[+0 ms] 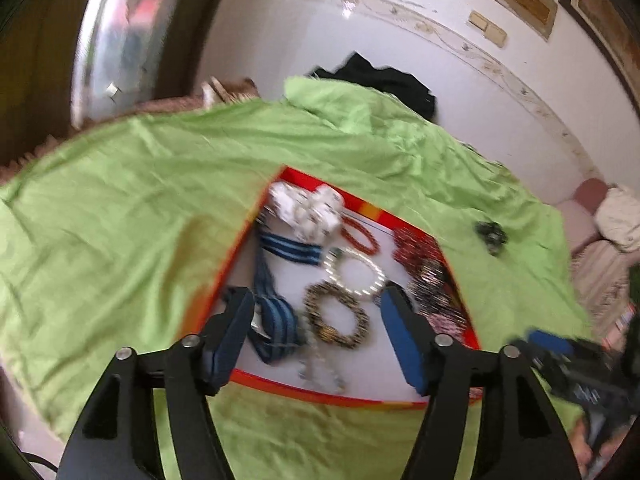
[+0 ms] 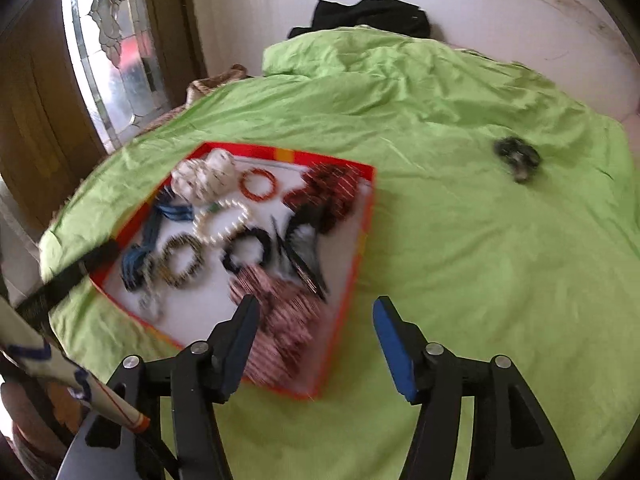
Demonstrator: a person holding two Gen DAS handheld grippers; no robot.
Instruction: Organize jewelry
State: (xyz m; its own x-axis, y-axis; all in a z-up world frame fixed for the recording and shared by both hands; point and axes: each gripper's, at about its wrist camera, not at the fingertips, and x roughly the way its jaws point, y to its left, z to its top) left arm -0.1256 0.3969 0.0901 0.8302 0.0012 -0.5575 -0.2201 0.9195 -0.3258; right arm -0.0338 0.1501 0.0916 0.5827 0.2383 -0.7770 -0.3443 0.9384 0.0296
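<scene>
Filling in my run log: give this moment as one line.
left tool: open, empty, over red tray | right tool: open, empty | dark piece: loose on green sheet

One tray, one loose piece, ten or so pieces inside

One red-rimmed tray (image 2: 366, 216) lies on one green sheet (image 2: 460, 260). Inside it: one pearl bracelet (image 2: 221, 220), one orange bead bracelet (image 2: 260, 185), one gold-and-black bracelet (image 2: 182, 260), one black ring-shaped piece (image 2: 248, 249), one bundle of blue cords (image 2: 138, 260), one cluster of white beads (image 2: 204, 178), and two heaps of red-and-white bangles (too blurred to count singly). Well apart from the tray, one dark jewelry piece (image 2: 516, 156) sits alone. Beyond the tray, one black garment (image 2: 372, 16).
</scene>
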